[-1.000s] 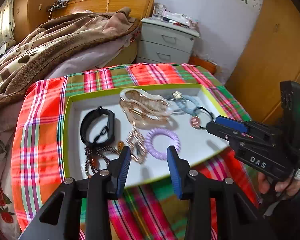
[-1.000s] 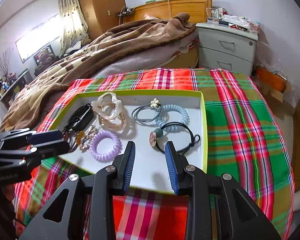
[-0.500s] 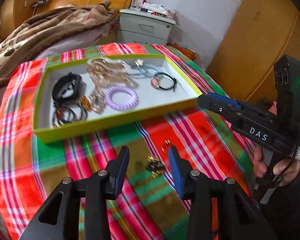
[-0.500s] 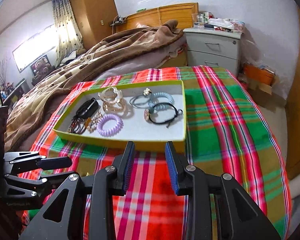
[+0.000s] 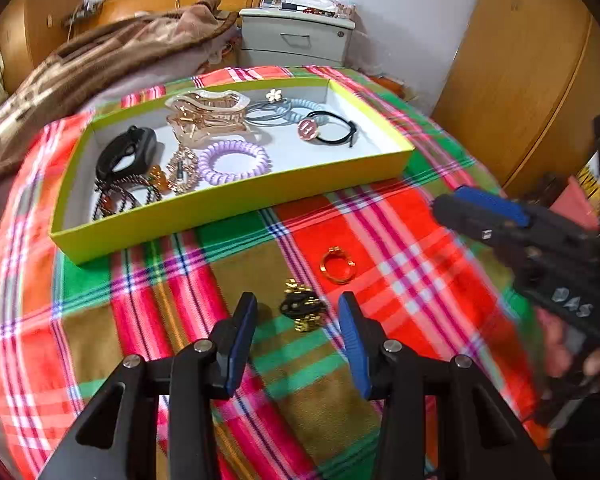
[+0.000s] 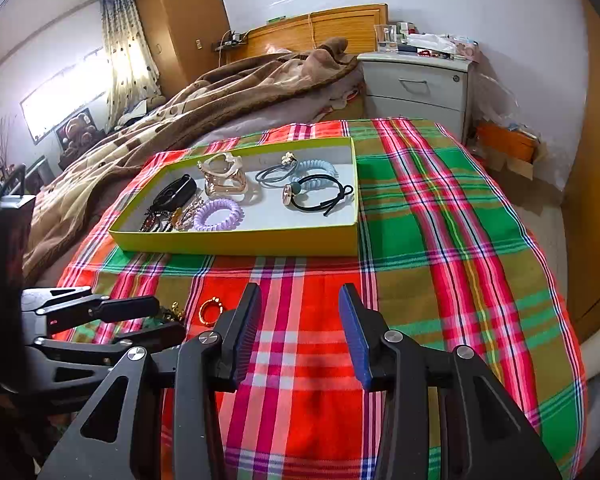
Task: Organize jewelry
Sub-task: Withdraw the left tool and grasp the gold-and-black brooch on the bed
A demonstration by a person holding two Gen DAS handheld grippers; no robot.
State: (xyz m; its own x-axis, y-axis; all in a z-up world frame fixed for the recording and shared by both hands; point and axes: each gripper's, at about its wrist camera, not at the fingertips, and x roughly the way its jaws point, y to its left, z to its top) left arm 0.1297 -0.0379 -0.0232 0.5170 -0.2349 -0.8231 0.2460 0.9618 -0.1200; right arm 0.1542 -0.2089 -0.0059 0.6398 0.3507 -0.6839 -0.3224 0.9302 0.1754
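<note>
1. Black-and-gold hair clip (image 5: 302,306) lies on the plaid worktop (image 5: 380,216), now framed between the empty, opening fingers of the left gripper (image 5: 298,322), which have drawn back from the box.
2. Just beyond lies a gold ring (image 5: 337,265); the right gripper (image 6: 300,334), also opening, holds nothing.
3. Farthest, the yellow-green box (image 5: 236,200) holds the sorted pieces; two remain outside.

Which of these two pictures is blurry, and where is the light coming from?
Left wrist view: smeared toward the edges, the right claw and blanket soft, the gold ring fairly sharp. Right wrist view: crisp; daylight glares through the curtained window. Both bend straight lines.
</note>
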